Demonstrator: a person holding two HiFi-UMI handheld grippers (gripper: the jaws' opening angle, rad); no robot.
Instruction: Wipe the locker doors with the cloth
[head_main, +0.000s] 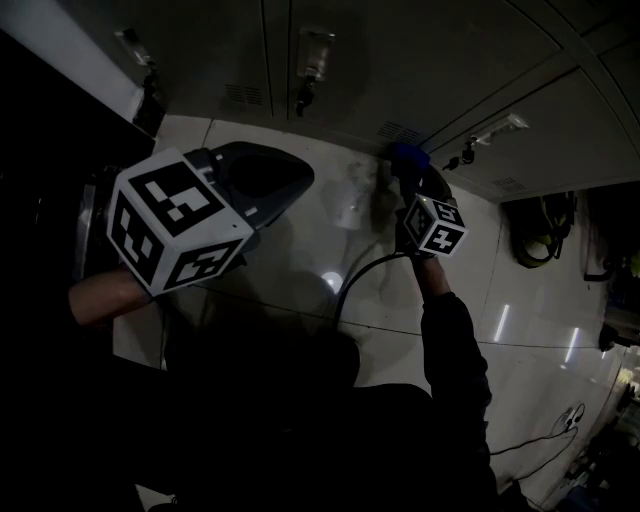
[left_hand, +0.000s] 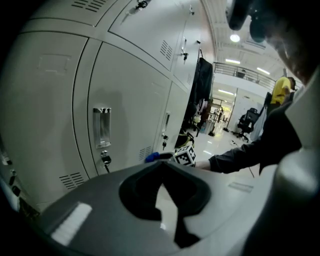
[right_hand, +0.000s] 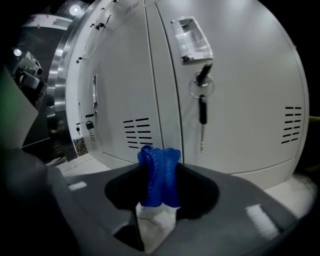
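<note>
Cloth (right_hand: 159, 175): blue, bunched, lower end hidden between jaws. Left hand-held gripper (left_hand: 161, 169): jaws together, nothing between, apart from locker doors (left_hand: 125, 115). Right hand-held gripper (right_hand: 159, 167): clenched on cloth, near door bottom; door contact unclear. Key (right_hand: 202, 112) hangs from lock (right_hand: 203, 76). Head view dim, fine detail lost.

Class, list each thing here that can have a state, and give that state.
left gripper: jaws together, nothing between them
right gripper: shut on the blue cloth
blue cloth: bunched, pinched between the jaws
locker doors: closed
key: hanging from a door lock
</note>
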